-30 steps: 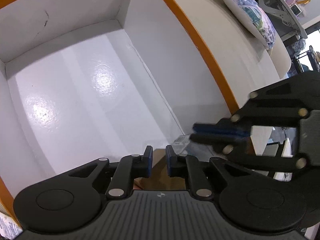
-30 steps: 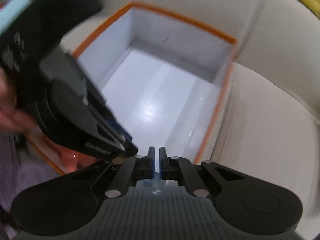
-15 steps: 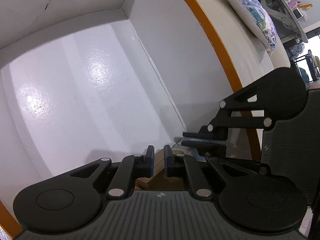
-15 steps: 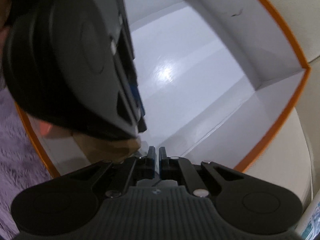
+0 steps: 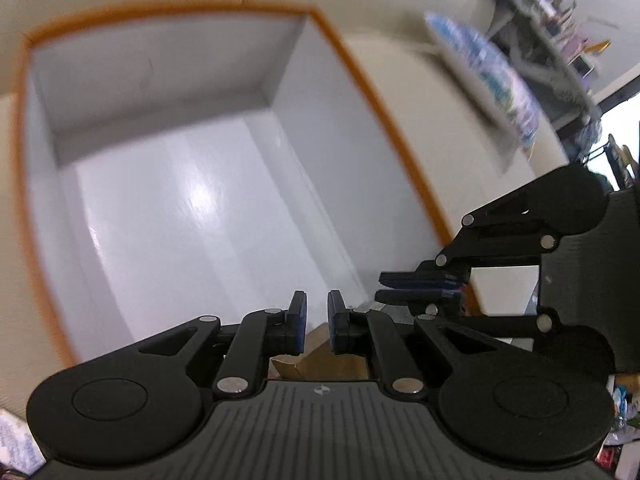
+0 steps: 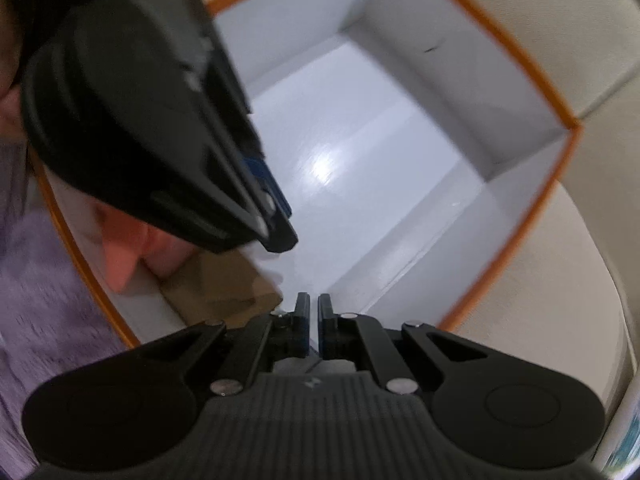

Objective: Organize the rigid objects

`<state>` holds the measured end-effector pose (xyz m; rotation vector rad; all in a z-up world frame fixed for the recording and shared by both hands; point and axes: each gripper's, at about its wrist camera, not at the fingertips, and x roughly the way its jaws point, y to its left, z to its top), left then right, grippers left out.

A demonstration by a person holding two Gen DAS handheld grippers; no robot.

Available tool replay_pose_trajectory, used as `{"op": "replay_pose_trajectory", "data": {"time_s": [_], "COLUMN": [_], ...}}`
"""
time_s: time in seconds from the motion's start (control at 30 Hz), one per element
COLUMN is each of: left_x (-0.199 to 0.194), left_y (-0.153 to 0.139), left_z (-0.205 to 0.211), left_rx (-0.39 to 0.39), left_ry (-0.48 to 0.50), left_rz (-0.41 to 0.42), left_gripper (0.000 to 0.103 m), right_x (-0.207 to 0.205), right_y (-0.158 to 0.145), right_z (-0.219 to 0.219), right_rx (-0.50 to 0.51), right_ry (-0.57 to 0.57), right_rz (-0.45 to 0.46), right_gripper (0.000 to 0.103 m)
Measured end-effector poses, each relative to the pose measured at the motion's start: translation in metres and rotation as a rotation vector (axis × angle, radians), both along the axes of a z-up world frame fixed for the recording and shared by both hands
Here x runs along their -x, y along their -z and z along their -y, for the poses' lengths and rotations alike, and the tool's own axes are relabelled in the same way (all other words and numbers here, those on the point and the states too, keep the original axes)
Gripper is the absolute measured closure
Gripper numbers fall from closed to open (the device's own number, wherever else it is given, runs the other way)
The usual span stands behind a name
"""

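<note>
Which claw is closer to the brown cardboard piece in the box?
Left, probably. The left claw hangs right over the brown cardboard piece in the near corner of the box. The right claw sits just beside its edge, over the white floor.

Both grippers (jaws closed) angled downward

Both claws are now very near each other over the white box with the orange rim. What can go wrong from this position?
1. The left claw and right claw hang close together above the brown cardboard piece; they might collide.
2. The right claw sits near the box's orange rim, so a sideways move could knock or shift the box.
3. The pictures are blurred, so aim may be poor.
</note>
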<state>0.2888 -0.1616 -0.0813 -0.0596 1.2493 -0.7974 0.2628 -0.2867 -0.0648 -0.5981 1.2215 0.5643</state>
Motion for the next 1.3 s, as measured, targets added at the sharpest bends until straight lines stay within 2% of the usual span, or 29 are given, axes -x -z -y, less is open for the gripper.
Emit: {"op": "replay_pose_trajectory", "data": {"time_s": [0.13, 0.23, 0.33, 0.4, 0.43, 0.47, 0.6, 0.7, 0.8, 0.93, 1.0, 1.07, 1.13, 1.2, 1.3], "left_x": [0.023, 0.045, 0.068, 0.083, 0.089, 0.096, 0.117, 0.131, 0.14, 0.152, 0.16, 0.164, 0.169, 0.171, 0.169], "left_y": [-0.037, -0.059, -0.077, -0.083, -0.084, -0.084, -0.075, -0.067, -0.053, -0.036, -0.028, -0.017, -0.006, 0.004, 0.005], "left_z": [-0.034, -0.062, -0.096, -0.119, -0.128, -0.138, -0.18, -0.21, -0.231, -0.246, -0.254, -0.26, -0.264, -0.269, -0.272], "left_rx": [0.052, 0.062, 0.084, 0.077, 0.063, 0.044, -0.029, -0.113, -0.148, -0.258, -0.261, -0.26, -0.267, -0.233, -0.175], "left_ry": [-0.059, -0.139, -0.218, -0.261, -0.283, -0.305, -0.433, -0.512, -0.542, -0.548, -0.532, -0.533, -0.541, -0.542, -0.533], "left_rz": [0.102, 0.173, 0.208, 0.219, 0.221, 0.219, 0.177, 0.162, 0.132, 0.166, 0.194, 0.195, 0.196, 0.167, 0.172], "left_gripper": [0.093, 0.092, 0.092, 0.092, 0.092, 0.092, 0.092, 0.092, 0.092, 0.092, 0.09, 0.088, 0.088, 0.088, 0.084], "right_x": [0.015, 0.032, 0.051, 0.066, 0.074, 0.08, 0.109, 0.125, 0.135, 0.136, 0.135, 0.133, 0.131, 0.131, 0.131], "right_y": [-0.029, -0.053, -0.07, -0.076, -0.076, -0.077, -0.082, -0.073, -0.059, -0.035, -0.022, -0.01, 0.002, 0.011, 0.025], "right_z": [0.008, 0.015, 0.011, 0.003, 0.001, -0.001, -0.022, -0.049, -0.076, -0.113, -0.133, -0.147, -0.162, -0.17, -0.174], "right_rx": [-0.098, -0.214, -0.314, -0.361, -0.382, -0.415, -0.547, -0.625, -0.68, -0.683, -0.673, -0.671, -0.639, -0.626, -0.602], "right_ry": [0.158, 0.274, 0.348, 0.396, 0.42, 0.449, 0.517, 0.51, 0.528, 0.548, 0.548, 0.539, 0.536, 0.542, 0.56], "right_rz": [0.101, 0.172, 0.236, 0.286, 0.3, 0.306, 0.287, 0.259, 0.174, 0.086, 0.046, 0.029, 0.008, -0.017, -0.036], "right_gripper": [0.098, 0.088, 0.087, 0.078, 0.07, 0.067, 0.067, 0.067, 0.062, 0.06, 0.058, 0.054, 0.053, 0.053, 0.053]}}
